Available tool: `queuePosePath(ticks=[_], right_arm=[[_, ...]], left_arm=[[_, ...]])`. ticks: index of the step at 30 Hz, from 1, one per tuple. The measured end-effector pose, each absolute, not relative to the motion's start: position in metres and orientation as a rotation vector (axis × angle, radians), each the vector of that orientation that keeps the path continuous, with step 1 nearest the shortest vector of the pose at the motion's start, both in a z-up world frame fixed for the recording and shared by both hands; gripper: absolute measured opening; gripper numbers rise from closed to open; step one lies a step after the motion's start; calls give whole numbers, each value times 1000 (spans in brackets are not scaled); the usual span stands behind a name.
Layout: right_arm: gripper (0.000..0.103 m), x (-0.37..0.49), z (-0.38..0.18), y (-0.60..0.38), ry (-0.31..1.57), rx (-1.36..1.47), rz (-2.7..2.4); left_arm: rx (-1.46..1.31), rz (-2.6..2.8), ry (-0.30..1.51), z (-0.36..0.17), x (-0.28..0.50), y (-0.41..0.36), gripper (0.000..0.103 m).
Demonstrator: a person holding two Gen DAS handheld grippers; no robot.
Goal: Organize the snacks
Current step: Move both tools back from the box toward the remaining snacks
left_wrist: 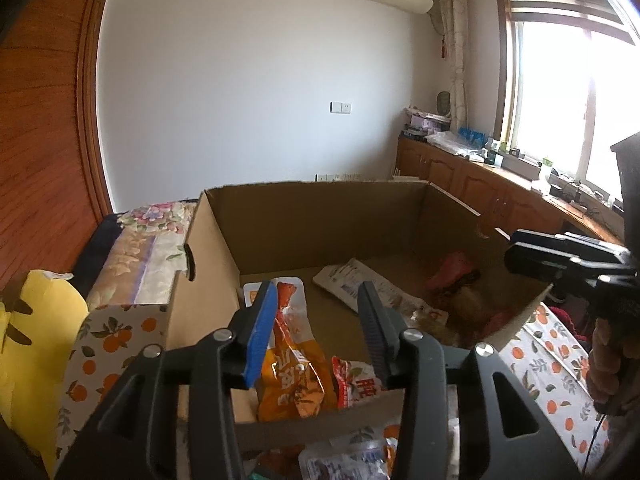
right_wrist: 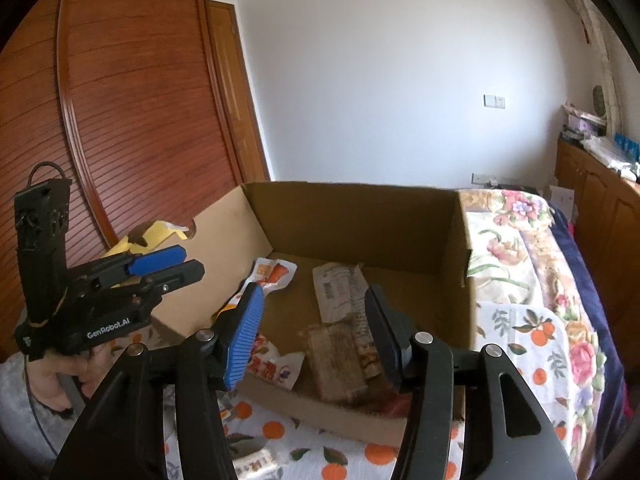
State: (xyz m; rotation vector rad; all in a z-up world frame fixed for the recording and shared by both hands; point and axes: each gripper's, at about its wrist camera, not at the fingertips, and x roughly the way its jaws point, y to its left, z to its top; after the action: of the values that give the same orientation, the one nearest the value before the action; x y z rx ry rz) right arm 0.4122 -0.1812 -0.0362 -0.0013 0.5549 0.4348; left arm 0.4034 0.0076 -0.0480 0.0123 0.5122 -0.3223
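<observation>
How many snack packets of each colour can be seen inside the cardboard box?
Orange packet: 1
Red packet: 1
White packet: 1
Pink packet: 1
Brown packet: 1
Total: 5 in view; more may lie hidden.

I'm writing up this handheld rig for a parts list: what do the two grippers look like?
Both are black plastic with silver pivot screws. On the left gripper and the right gripper, one finger carries a ribbed blue pad and the other a ribbed black one. The left's body reads "GenRobot.AI" in white, with a thin black cable looping off it.
</observation>
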Motion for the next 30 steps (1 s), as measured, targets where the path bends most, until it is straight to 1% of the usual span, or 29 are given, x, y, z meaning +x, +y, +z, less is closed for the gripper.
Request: queuePosePath(ticks=[9, 14, 20, 25, 27, 30], right_arm=[[54, 361, 6, -180, 509, -43, 406], [54, 331, 9, -179, 518, -49, 390], [54, 304, -7, -173, 564, -45, 373], [54, 293, -40, -167, 640, -24, 381], [55, 291, -55, -161, 671, -42, 368], [60, 290, -72, -158, 705, -36, 369]], left_arm=[[39, -314, 493, -25, 357, 18, 45], [37, -298, 508, -26, 334, 30, 45], [41, -283, 560, -45, 316, 43, 46], [41, -271, 626, -72, 304, 50, 46], [42, -273, 652, -83, 300, 53, 46], [51, -272, 685, -98, 297, 53, 46]])
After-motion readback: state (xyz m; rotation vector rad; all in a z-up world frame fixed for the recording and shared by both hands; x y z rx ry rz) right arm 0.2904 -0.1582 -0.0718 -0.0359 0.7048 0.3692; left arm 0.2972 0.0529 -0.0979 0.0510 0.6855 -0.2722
